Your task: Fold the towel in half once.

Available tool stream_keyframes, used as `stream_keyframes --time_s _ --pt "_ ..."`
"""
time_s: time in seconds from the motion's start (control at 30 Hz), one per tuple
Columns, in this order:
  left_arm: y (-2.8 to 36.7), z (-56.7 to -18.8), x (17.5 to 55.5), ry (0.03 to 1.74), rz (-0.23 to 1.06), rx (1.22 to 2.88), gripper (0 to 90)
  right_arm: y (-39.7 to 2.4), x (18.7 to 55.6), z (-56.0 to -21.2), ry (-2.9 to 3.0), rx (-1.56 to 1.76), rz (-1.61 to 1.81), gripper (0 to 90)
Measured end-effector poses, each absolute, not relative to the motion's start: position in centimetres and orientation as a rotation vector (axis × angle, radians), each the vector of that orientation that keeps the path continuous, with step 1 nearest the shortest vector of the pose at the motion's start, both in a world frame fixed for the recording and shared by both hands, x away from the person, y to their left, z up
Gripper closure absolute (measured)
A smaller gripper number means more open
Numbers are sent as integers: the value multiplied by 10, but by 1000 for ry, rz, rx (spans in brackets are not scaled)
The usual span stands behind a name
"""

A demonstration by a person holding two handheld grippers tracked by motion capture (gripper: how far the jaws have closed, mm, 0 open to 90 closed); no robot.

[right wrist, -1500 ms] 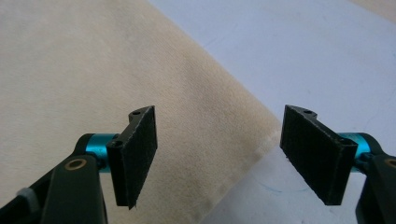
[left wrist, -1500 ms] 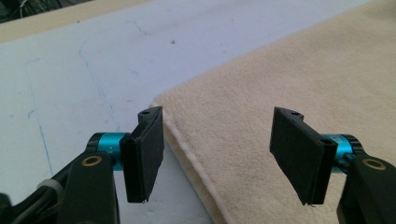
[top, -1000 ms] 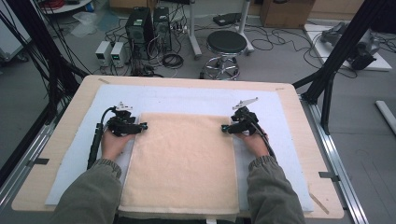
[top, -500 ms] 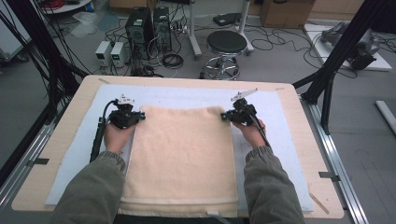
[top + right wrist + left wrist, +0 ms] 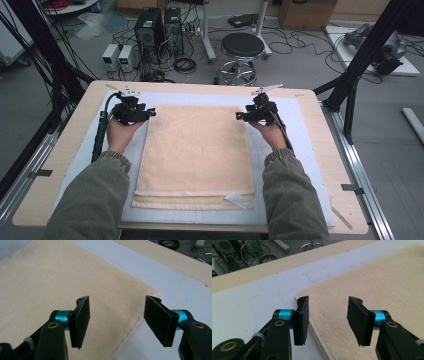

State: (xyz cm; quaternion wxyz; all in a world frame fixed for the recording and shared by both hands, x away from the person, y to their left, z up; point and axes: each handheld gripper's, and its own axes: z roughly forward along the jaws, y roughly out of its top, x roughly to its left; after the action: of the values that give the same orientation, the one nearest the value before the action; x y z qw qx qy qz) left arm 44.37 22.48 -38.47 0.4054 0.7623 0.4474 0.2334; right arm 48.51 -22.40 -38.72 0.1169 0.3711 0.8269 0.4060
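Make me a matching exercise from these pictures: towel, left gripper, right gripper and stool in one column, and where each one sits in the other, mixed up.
Things:
1. towel
2. left gripper
3. right gripper
4. stool

Places:
A. on the floor beyond the table
B. at the towel's far left corner, jaws open
C. folded flat on the pale mat
D. at the towel's far right corner, jaws open

Pairs: 1-C, 2-B, 3-D, 4-A

Lighting: even, diffuse, overhead; shadows faint. High view: sharp, slightly dim toward the upper left. 2 gripper views: soft focus, background at upper edges blurred. No glare.
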Motion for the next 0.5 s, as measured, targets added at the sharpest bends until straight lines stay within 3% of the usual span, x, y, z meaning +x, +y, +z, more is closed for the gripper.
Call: stream_keyframes --time_s 0.17,0.3,0.5 --pt "228 -389 425 1073 553 1943 466 -225 462 -386 2445 1018 1172 315" --pt "230 -385 410 1060 548 1963 354 -223 441 -386 2456 967 1189 266" --pt "241 -384 378 993 566 1943 349 -224 407 -390 2502 878 1117 245"
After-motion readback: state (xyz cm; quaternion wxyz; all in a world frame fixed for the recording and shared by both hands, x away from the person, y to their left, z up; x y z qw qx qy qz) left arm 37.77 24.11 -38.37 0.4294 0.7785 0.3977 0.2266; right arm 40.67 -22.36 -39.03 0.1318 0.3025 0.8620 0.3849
